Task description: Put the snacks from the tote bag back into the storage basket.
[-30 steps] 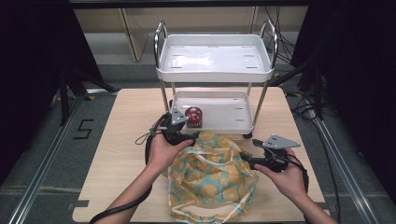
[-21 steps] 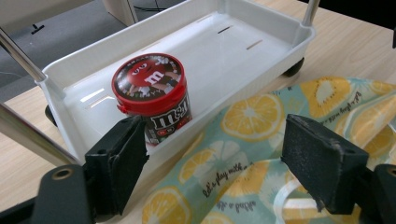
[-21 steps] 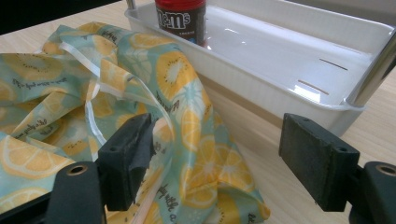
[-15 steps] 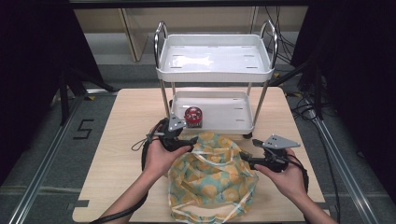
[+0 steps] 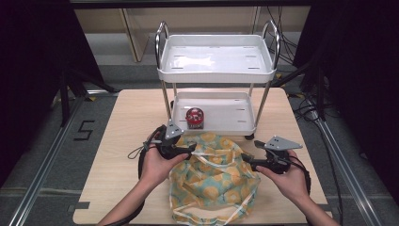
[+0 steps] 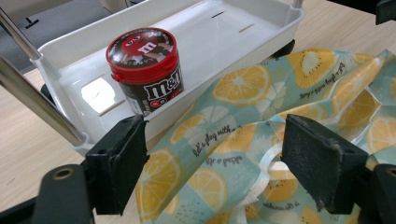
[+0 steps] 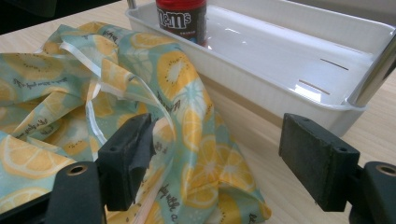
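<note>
Left hand-held gripper (image 5: 187, 149) retreated — bag (image 5: 214, 181) lettering legible close-up

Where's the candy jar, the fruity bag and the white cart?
candy jar (image 6: 142, 49), left gripper view, on its red lid.
fruity bag (image 5: 214, 181), high view, middle of the cloth.
white cart (image 5: 216, 75), high view, top tray's front rim.

Soft printed cloth bag (image 5: 214, 176), matt

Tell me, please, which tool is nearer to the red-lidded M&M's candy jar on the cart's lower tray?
Left. The left tool sits just in front of the red-lidded M&M's candy jar; the right tool is farther away, across the lemon-print fabric bag.
</note>
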A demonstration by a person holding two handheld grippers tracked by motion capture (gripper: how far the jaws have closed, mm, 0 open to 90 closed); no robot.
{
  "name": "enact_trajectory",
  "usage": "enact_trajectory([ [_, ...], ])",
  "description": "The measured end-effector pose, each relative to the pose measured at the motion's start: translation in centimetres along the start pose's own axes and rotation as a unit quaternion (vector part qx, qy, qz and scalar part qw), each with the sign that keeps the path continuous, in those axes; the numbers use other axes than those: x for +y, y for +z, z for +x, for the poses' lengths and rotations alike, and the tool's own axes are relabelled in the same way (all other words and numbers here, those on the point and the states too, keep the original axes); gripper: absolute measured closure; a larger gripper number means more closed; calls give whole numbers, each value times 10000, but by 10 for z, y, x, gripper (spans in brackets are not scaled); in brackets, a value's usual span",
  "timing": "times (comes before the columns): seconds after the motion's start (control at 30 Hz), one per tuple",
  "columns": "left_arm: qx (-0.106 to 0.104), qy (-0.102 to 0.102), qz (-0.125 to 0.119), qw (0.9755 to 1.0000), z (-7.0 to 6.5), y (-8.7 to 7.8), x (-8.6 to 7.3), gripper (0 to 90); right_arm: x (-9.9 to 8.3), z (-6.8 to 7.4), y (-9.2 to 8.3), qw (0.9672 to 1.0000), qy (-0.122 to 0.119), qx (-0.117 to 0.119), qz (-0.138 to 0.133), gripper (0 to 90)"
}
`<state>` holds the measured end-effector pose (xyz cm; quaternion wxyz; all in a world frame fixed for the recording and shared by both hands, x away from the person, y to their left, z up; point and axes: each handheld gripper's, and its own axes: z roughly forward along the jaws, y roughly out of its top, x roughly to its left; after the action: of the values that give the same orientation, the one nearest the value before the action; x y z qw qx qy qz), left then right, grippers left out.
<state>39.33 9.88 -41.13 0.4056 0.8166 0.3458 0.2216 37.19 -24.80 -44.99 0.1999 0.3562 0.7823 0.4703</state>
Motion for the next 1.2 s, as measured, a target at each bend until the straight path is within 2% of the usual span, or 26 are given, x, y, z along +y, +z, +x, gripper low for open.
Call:
enact_trajectory([
  [0.03, 6, 47, 12, 10000, 0, -1, -1, 218, 0, 0, -1, 10000, 52, 9, 25, 273],
  [0.07, -45, 19, -8, 10000, 0, -1, -3, 219, 0, 0, -1, 10000, 14, 13, 16, 273],
  [0.1, -7, -57, -47, 10000, -2, -1, -4, 220, 0, 0, -1, 10000, 33, 13, 17, 273],
  [0.17, 6, 20, 1, 10000, -2, -3, -7, 224, 0, 2, -1, 9999, 134, 32, 74, 273],
  [0.23, -1, 11, 8, 10000, -2, -3, -11, 224, 0, 1, -1, 10000, 83, 12, 47, 273],
  [0.37, -8, 6, 38, 10000, -4, -5, -18, 225, 0, 2, -1, 9999, 141, 30, 79, 272],
  [0.4, -10, -120, 22, 9999, -5, -5, -20, 225, 0, 1, -1, 9999, 108, 35, 73, 272],
  [0.43, -20, -56, 39, 10000, -5, -6, -21, 226, 0, 2, -1, 9999, 121, 35, 83, 272],
  [0.47, -19, -104, -6, 9999, -5, -6, -23, 226, 0, 2, -1, 9999, 134, 33, 87, 272],
  [0.5, -45, -95, 47, 9999, -5, -7, -25, 227, 0, 0, -1, 10000, 44, 13, 29, 272],
  [0.63, -54, -102, 48, 9999, -7, -8, -32, 228, 0, 2, -1, 9999, 127, 30, 81, 272],
  [0.7, -43, -68, 2, 10000, -7, -7, -35, 227, 0, 0, 0, 10000, -5, 2, 9, 272],
  [0.73, -41, -34, 89, 9999, -8, -9, -37, 226, 0, 0, 0, 10000, -21, 34, 46, 272],
  [0.8, -52, -85, 32, 9999, -9, -7, -41, 226, 0, 1, 0, 10000, 33, 31, 62, 272],
  [0.87, -110, -110, 144, 9998, -10, -8, -43, 226, 0, 2, 0, 10000, 75, 19, 48, 272],
  [0.9, -80, -160, 113, 9998, -11, -8, -45, 225, 0, 0, 0, 10000, -32, 14, 14, 272],
  [0.97, -101, -79, 114, 9999, -11, -8, -47, 225, 0, 1, 1, 10000, -13, 7, -4, 272],
  [1.0, -88, -15, 146, 9999, -11, -10, -48, 225, 0, 1, -1, 9999, 61, 42, 96, 272],
  [1.03, -96, -176, 115, 9997, -13, -9, -50, 225, 0, 2, -1, 9999, 72, 55, 114, 272],
  [1.1, -97, -100, 160, 9998, -14, -10, -54, 225, 0, 2, -1, 9999, 81, 52, 118, 272],
  [1.2, -149, -114, 136, 9997, -16, -11, -61, 224, 0, 2, -1, 9999, 103, 44, 119, 272],
])
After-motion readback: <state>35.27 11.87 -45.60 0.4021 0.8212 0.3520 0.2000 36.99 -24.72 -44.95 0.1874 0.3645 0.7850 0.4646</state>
